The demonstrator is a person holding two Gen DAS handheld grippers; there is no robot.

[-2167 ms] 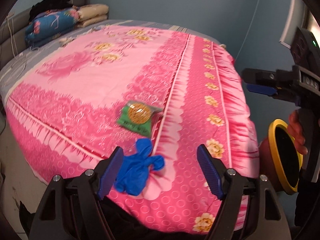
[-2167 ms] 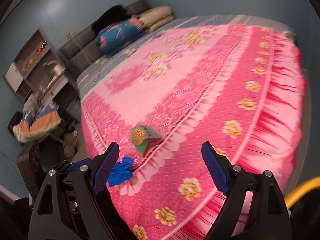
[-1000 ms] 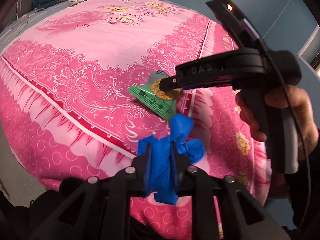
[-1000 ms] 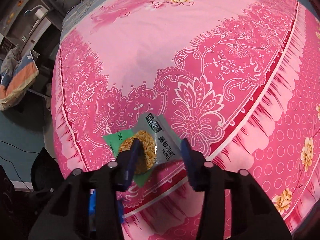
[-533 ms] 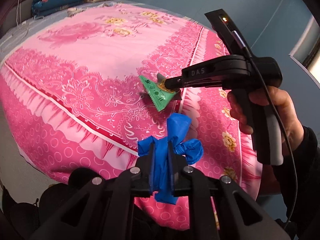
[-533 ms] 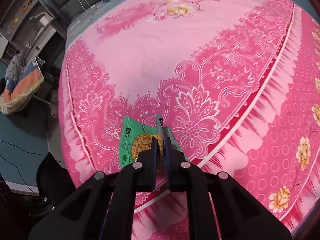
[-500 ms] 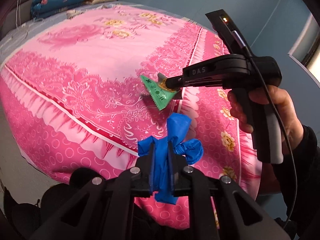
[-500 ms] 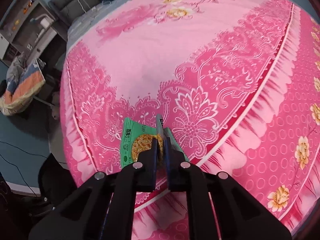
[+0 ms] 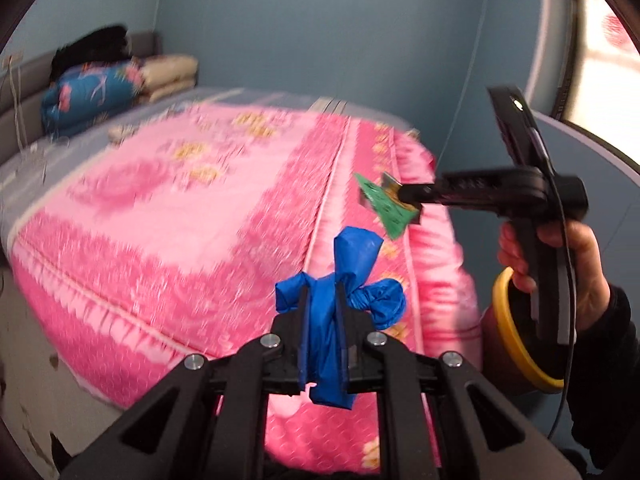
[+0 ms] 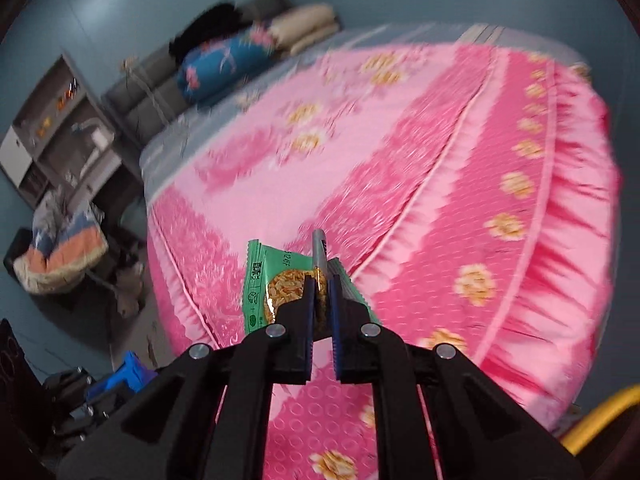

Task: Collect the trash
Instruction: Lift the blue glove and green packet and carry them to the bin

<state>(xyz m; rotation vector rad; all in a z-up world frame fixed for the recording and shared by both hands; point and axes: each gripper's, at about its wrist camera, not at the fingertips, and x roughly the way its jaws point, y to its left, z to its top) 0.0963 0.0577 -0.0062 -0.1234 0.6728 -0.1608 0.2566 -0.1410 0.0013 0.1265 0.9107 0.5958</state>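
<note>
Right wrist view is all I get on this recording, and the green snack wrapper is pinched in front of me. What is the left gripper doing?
Observer: The left gripper is shut on a crumpled blue glove, lifted clear of the pink bedspread.
Reviewer: Is there a bin nearby?
Observer: A yellow-rimmed bin stands beside the bed, below the right hand.
Reviewer: Does my wrapper hang free?
Observer: Yes, the green snack wrapper sticks out from the right gripper, off the bed.
</note>
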